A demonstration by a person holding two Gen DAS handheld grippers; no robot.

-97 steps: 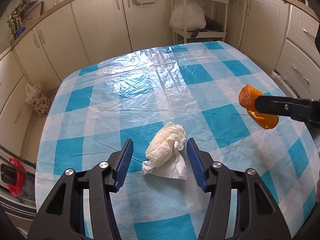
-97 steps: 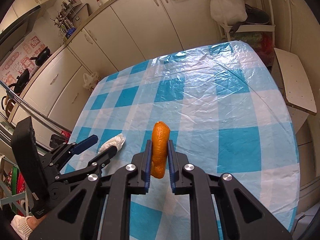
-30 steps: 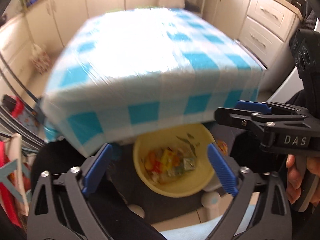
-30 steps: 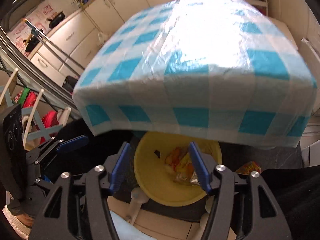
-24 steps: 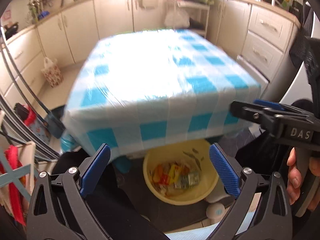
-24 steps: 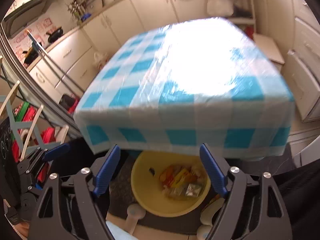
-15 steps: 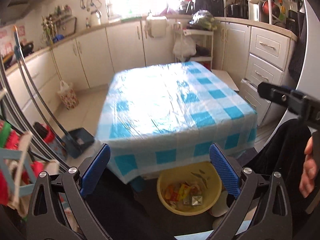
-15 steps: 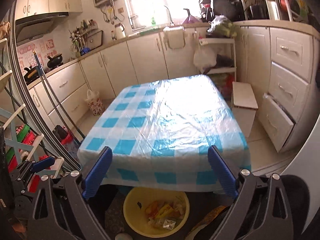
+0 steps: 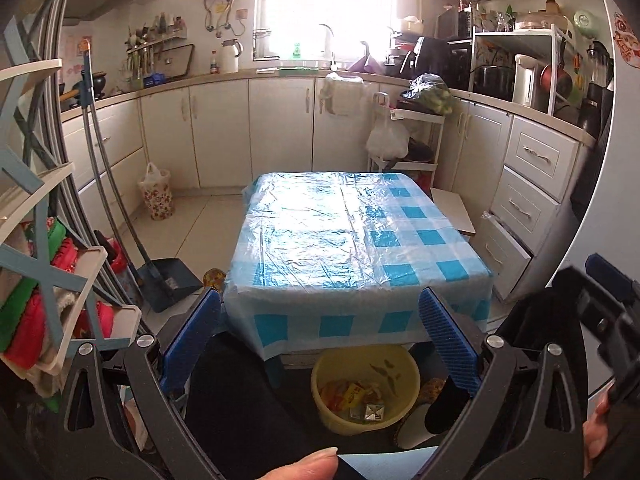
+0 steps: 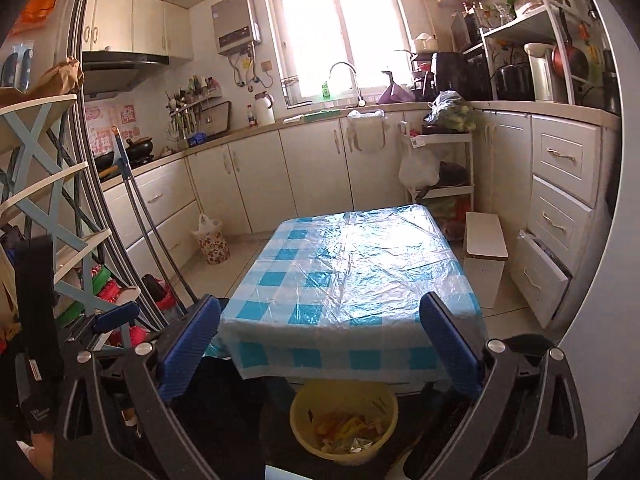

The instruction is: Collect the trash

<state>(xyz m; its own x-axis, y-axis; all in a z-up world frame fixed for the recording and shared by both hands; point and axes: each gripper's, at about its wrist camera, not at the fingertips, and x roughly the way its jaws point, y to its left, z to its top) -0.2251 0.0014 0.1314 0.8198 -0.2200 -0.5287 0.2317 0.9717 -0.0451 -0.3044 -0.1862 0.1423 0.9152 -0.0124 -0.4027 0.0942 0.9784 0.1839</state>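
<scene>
Both the left gripper (image 9: 318,340) and the right gripper (image 10: 318,346) gape wide, empty, the right's jaws having just been opening. The collected trash (image 10: 346,432) lies in the yellow plastic basin (image 10: 298,420) under the near edge of the blue-checked, plastic-covered table (image 10: 352,276). The tabletop looks bare, so collecting seems finished; next, scan for leftovers.

The table (image 9: 360,240) has a blue and white checked cloth under a clear plastic sheet, glossy and wrinkled. The bin (image 9: 366,390) looks like smooth yellow plastic, with shiny wrappers (image 9: 366,410) inside. The pads (image 9: 448,344) are blue and ribbed, on matt black plastic arms. The cabinets (image 10: 312,168) are smooth cream with metal handles. The floor (image 9: 200,232) is pale tile.
</scene>
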